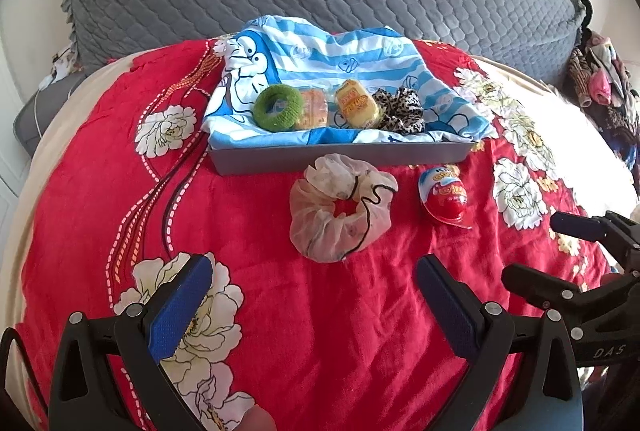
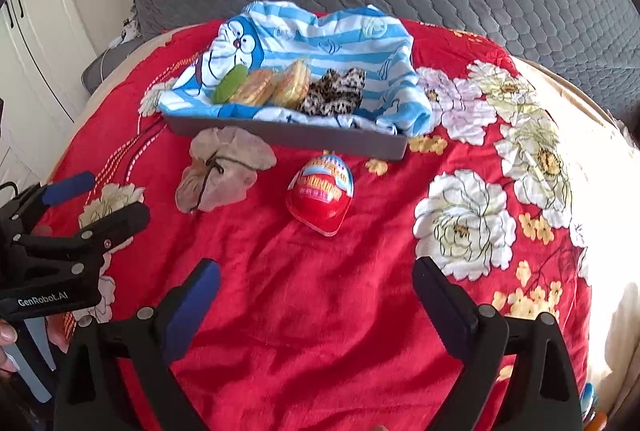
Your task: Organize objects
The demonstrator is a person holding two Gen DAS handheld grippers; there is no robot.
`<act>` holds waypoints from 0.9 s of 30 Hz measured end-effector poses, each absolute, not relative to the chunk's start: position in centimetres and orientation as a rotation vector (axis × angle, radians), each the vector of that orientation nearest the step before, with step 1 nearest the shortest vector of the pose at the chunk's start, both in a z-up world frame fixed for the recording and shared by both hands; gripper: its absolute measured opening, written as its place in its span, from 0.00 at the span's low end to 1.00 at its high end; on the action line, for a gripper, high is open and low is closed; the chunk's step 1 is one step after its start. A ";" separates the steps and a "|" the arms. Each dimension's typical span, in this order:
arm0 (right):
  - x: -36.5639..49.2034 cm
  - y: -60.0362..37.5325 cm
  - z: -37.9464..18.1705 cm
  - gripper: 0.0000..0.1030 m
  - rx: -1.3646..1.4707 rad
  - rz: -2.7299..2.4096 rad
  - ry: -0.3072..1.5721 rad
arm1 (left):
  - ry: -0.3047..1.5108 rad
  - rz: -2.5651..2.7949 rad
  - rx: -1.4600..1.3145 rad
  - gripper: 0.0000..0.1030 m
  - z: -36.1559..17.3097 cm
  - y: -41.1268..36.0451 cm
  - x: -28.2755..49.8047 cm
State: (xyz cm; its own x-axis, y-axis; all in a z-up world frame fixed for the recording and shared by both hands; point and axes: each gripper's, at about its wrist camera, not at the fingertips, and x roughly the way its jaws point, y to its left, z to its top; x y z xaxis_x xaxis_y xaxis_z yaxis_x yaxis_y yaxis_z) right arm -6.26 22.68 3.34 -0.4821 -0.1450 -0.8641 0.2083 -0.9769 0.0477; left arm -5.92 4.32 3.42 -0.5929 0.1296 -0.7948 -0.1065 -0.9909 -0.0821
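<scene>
On the bed's red floral bedspread (image 2: pixel 320 311) the red egg-shaped candy capsule (image 2: pixel 321 191) lay just near of the grey tray (image 2: pixel 288 137), right of the sheer cream scrunchie (image 2: pixel 224 171), touching neither. The right tool (image 2: pixel 316 295) hovered near of the egg with its blue-padded jaws spread about as wide as they go and nothing between them; the left tool (image 1: pixel 314 287) was likewise wide open and empty, lined up near of the scrunchie. The egg looked like a light, stiff plastic shell with a glossy foil face, probably slippery and prone to rolling on the soft cover, so a grip across its broad middle, from both long sides, seemed safest. The scrunchie was thin gathered gauze with a dark elastic cord, limp and weightless; pinching a bunched fold at its rim should do. Inside the tray, lined with a blue-striped cartoon cloth (image 2: pixel 360 43), sat a fuzzy green hair tie (image 1: pixel 278 107), two wrapped yellow snack cakes (image 1: pixel 356 103) and a leopard-print scrunchie (image 1: pixel 400 109), touching in a row.
</scene>
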 end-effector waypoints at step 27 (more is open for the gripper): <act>-4.5 22.1 2.3 0.94 1.455 -2.542 0.205 | -0.025 2.658 -1.363 0.99 2.2 4.8 -4.8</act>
